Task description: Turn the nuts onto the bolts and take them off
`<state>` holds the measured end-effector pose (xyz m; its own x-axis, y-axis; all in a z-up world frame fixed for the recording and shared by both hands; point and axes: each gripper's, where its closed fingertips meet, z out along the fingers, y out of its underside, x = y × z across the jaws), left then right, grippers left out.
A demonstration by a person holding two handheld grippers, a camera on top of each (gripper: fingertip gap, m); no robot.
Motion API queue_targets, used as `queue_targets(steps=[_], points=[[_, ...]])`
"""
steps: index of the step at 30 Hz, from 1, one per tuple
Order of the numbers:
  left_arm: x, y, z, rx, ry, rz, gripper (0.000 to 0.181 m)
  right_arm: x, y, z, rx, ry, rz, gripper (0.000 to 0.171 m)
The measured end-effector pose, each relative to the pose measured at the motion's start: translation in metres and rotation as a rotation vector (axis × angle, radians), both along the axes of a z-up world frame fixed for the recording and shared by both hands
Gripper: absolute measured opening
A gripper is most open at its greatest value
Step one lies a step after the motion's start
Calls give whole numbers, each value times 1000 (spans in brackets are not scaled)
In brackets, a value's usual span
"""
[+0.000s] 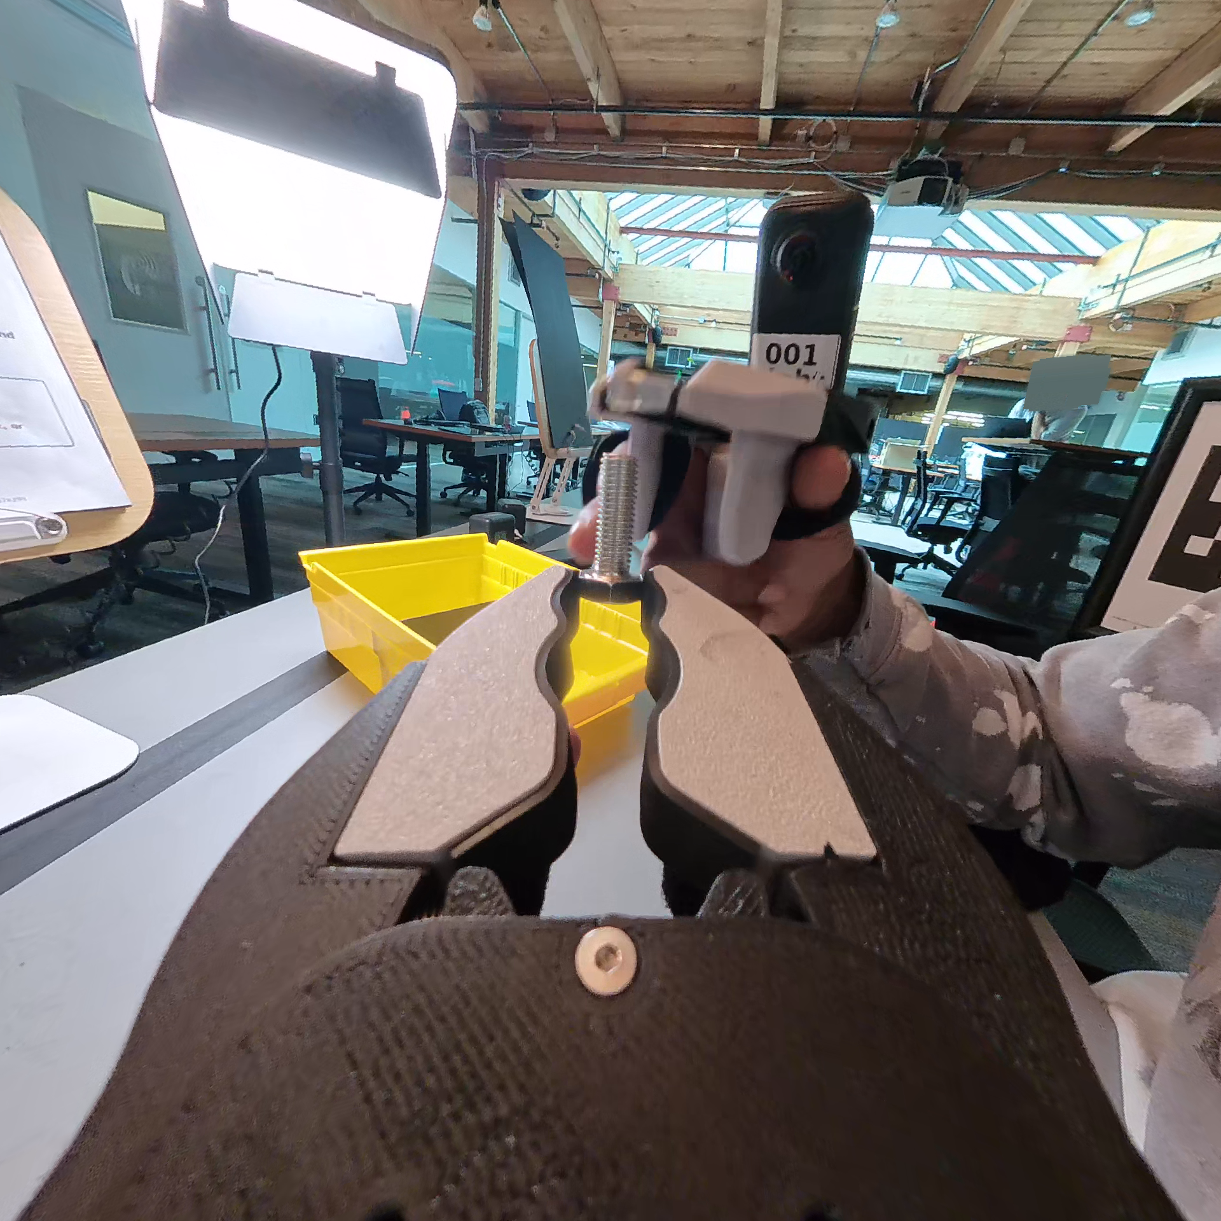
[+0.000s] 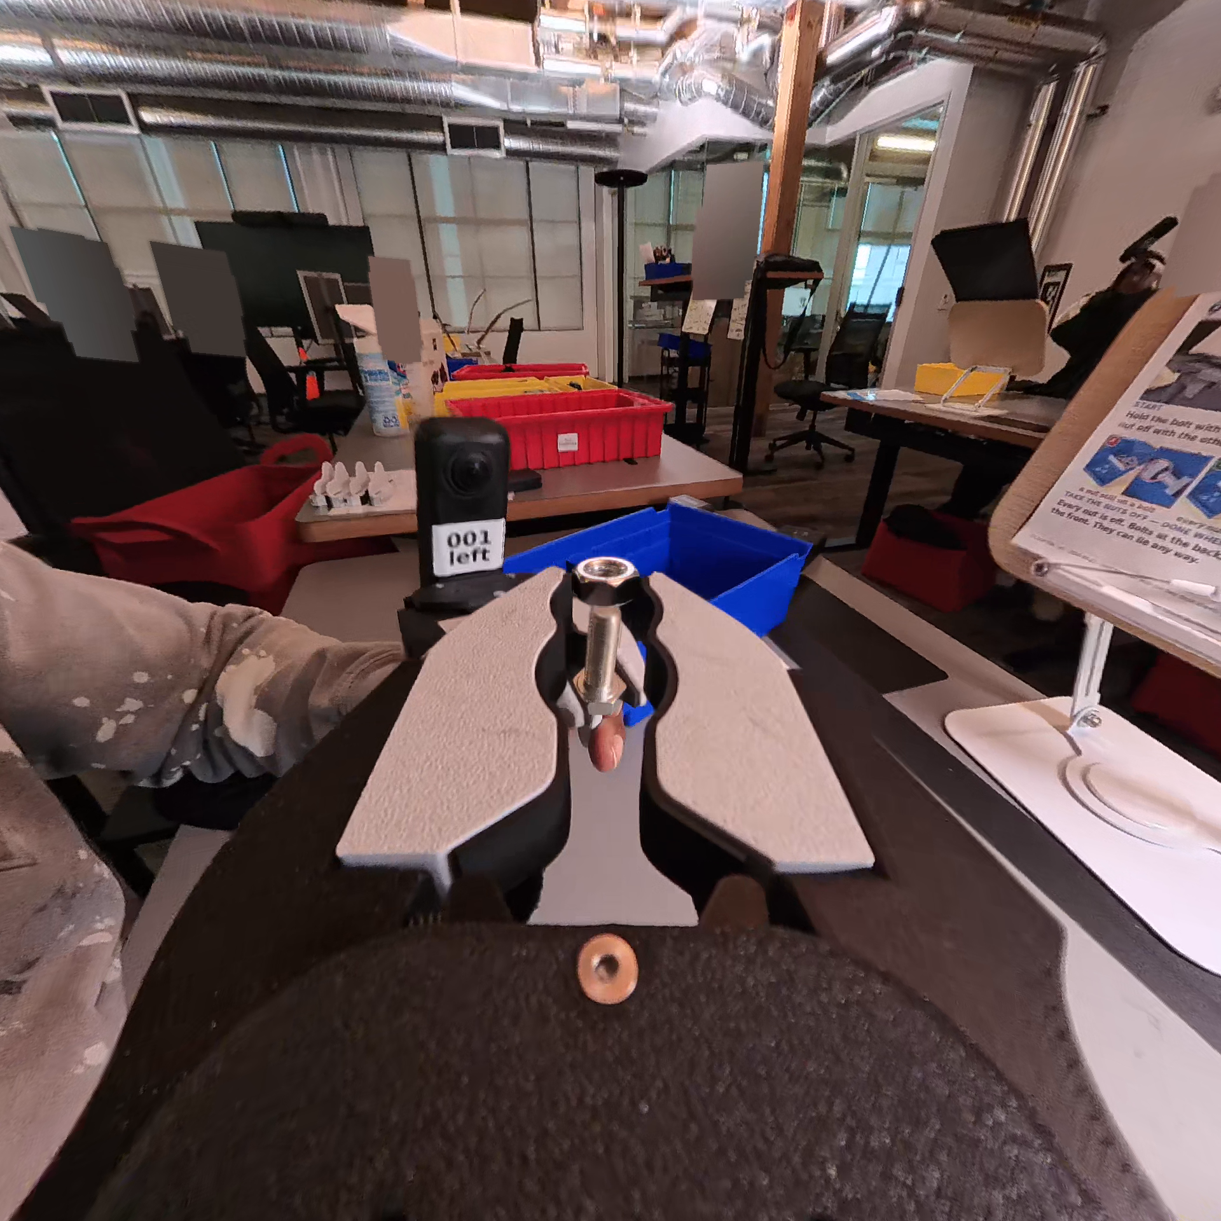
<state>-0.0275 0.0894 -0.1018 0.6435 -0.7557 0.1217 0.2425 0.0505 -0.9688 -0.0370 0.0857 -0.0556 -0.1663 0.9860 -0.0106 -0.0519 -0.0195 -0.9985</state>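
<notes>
Left wrist view: left gripper (image 1: 609, 581) fingers clamp bolt (image 1: 614, 512) head; right gripper (image 2: 604, 581) pinches nut (image 2: 604, 580).

Open-plan office-workshop: desks (image 1: 462, 429), swivel chairs (image 2: 813, 396), parts bins (image 2: 561, 423), exposed ceiling ducts (image 2: 264, 59).

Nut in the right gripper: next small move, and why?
Probably lower the nut straight onto the bolt's threaded tip, then start turning. The left gripper clamps the bolt head, shank upright. The right gripper holds the nut above it, and in the left wrist view the nut looks clear of the tip, slightly off-axis.
</notes>
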Motion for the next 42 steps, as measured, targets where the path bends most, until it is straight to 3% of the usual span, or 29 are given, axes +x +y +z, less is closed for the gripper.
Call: queue_targets(steps=[3, 7, 9, 12, 15, 19, 22, 27, 30, 35, 38, 42], points=[[-5, 5, -4, -16, -6, 15, 18, 18, 16, 19, -23, 63, -34, 18], [-10, 9, -6, -30, -3, 40, 19, 46, 79, 15, 37, -7, -279, 18], [-13, 11, -6, -31, 2, 55, 19, 62, 126, -17, 54, -162, -429, 19], [-19, 13, -4, -22, 25, 85, 19, 91, 192, -92, -2, -491, -604, 19], [-24, 14, -2, -25, 20, 94, 19, 120, 229, -170, -58, -833, -667, 19], [-29, 15, -2, -26, 26, 106, 19, 160, 245, -231, -67, -1227, -703, 19], [-32, 17, -4, -35, 26, 108, 19, 182, 243, -244, -17, -1458, -702, 19], [-30, 18, -7, -48, 35, 100, 18, 196, 237, -253, 35, -1664, -638, 19], [-29, 17, -7, -45, 44, 102, 18, 190, 233, -256, 14, -1638, -599, 19], [-29, 19, -11, -59, 47, 101, 18, 170, 237, -226, 3, -1405, -633, 27], [-26, 21, -17, -77, 67, 90, 18, 148, 231, -191, 48, -1187, -620, 27], [-16, 22, -31, -102, 133, 63, 18, 94, 169, -125, 163, -815, -362, 27]])
